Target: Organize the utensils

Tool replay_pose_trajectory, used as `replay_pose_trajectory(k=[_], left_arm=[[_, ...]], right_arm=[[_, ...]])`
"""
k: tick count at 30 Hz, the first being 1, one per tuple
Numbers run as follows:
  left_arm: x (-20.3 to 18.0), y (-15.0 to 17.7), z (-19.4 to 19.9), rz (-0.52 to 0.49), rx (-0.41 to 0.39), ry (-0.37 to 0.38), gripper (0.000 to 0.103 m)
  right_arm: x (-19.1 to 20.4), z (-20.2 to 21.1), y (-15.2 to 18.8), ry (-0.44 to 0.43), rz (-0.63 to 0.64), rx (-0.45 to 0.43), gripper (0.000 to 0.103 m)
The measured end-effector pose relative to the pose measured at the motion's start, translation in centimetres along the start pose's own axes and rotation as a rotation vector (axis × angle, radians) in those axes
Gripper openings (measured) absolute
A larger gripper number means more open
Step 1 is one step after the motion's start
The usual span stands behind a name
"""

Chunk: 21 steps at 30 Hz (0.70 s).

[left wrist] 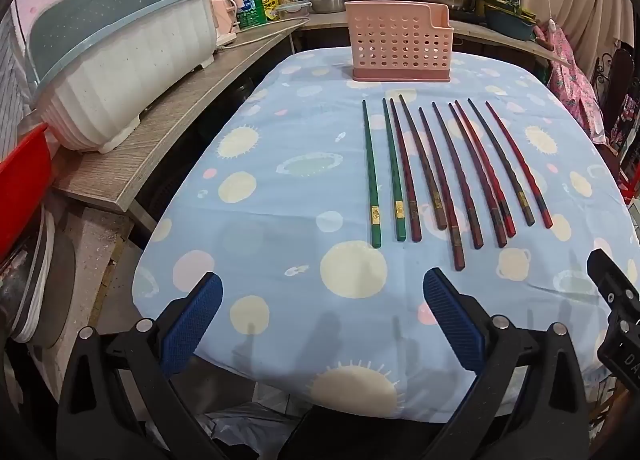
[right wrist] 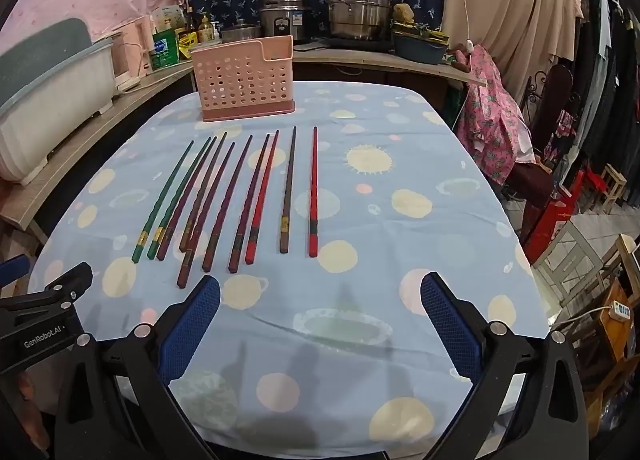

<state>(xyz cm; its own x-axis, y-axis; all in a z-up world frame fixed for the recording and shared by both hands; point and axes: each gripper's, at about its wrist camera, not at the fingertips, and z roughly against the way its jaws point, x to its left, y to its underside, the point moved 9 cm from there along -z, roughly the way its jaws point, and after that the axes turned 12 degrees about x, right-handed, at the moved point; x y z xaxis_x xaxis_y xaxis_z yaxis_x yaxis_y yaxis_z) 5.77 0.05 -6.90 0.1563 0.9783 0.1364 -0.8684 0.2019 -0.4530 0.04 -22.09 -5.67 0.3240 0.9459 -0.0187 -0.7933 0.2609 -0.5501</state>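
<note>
My right tongs (right wrist: 320,324) gape empty over the table (right wrist: 420,163); ten chopsticks (right wrist: 240,199) lie before the pink holder (right wrist: 244,79).

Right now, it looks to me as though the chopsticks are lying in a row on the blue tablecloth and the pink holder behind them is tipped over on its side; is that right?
Not quite: the pink holder stands upright on its base, as the left wrist view shows. The chopsticks do lie in a row on the blue tablecloth, in front of it.
</note>
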Motion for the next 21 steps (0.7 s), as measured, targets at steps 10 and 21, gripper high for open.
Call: replay_pose_trajectory(k=[10,21], left_arm=[[0.05,-0.42,0.33,0.010,0.005,0.007,0.096],[0.57,-0.34,0.50,0.017,-0.002,0.008,0.096]], right_arm=[[-0.63,0.40,0.07,0.002,-0.006,-0.014,0.096],[-0.11,0.37,-0.04,0.009,0.003,-0.013,0.096]])
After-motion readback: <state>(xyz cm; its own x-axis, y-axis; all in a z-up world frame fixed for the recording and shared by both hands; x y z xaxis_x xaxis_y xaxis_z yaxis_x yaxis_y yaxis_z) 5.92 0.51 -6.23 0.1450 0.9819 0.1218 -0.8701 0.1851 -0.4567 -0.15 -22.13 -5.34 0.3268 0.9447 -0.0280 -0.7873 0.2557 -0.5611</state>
